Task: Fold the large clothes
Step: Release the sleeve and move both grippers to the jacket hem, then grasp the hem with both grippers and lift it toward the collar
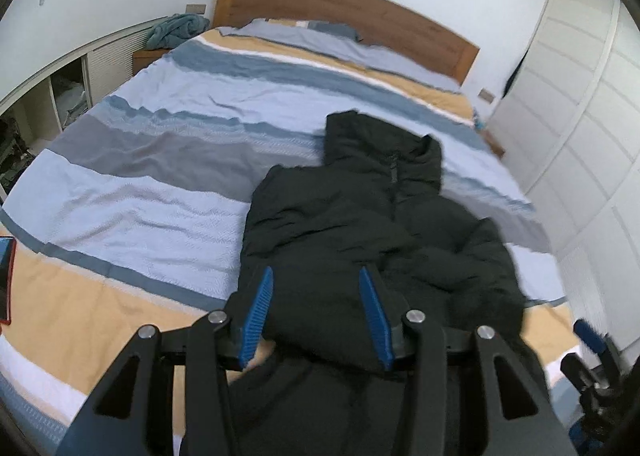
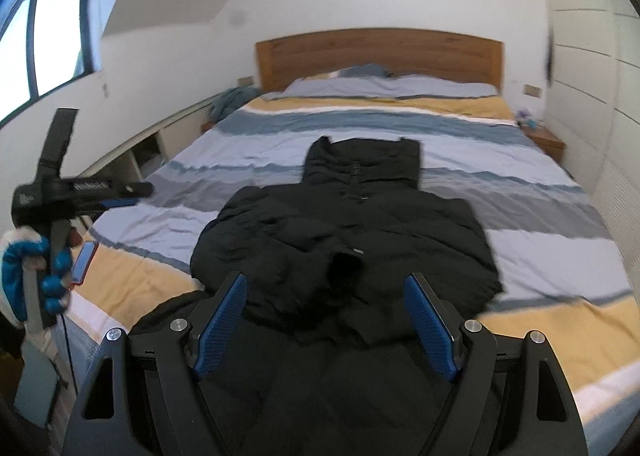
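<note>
A black padded jacket (image 2: 344, 240) lies front-up on the striped duvet of the bed (image 2: 540, 224), hood (image 2: 362, 166) toward the wooden headboard (image 2: 380, 52) and hem hanging over the near edge toward the person. Both sleeves look already turned in over the chest: one cuff opening (image 2: 344, 268) sits near the middle of the body, so the lengthwise narrowing seems done, and the step in hand is judged to be the crosswise fold, bringing the hem up toward the hood. The left gripper (image 1: 316, 312) hovers over the lower left part of the jacket with its jaws spread and nothing between the blue pads; the right gripper (image 2: 328, 324) is likewise released, jaws wide, above the lower middle. The next move probably calls for each gripper to drop to a hem corner, pinch through the thick fill, and lift both corners together so the puffy cloth does not slide or let the sleeves spill out. Off to the left, a phone (image 2: 84, 262) lies on the duvet near the bed's edge, well apart from the jacket.
</note>
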`<act>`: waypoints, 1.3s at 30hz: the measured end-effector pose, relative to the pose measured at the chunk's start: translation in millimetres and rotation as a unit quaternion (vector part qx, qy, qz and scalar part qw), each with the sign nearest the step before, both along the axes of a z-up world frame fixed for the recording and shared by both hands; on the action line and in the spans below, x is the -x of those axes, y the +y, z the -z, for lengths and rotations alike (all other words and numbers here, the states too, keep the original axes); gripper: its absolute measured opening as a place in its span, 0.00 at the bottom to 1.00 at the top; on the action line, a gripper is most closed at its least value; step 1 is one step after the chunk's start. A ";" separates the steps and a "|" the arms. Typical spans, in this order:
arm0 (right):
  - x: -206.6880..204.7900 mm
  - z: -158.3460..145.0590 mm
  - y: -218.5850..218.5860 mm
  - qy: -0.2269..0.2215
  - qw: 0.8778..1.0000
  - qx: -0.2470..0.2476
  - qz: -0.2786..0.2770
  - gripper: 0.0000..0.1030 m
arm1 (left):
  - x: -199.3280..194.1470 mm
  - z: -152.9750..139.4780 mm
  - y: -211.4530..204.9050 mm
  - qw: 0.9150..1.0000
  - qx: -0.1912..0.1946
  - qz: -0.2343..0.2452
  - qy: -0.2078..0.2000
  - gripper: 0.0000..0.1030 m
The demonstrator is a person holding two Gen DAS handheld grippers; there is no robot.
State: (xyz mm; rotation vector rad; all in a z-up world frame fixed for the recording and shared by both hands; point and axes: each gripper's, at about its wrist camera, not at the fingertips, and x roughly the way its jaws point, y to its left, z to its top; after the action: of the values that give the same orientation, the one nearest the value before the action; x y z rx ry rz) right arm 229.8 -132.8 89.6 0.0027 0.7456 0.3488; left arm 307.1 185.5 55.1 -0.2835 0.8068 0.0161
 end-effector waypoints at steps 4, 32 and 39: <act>-42.6 36.4 28.2 0.017 0.999 -0.005 -0.036 0.78 | -36.7 45.3 -11.8 1.000 -0.020 0.000 -0.008 0.42; -104.0 104.1 5.1 0.197 0.974 0.102 -0.041 0.76 | -75.5 84.8 -80.5 0.989 -0.095 0.051 0.099 0.42; -126.6 93.3 30.6 0.194 0.973 0.107 -0.060 0.76 | -84.2 74.1 -77.8 0.988 -0.100 0.047 0.106 0.42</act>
State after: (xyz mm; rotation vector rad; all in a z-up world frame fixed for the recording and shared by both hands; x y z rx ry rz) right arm 356.4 -102.2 -3.6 -0.1836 1.1718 0.3856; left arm 391.2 107.6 -19.0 -0.0543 1.0215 0.0395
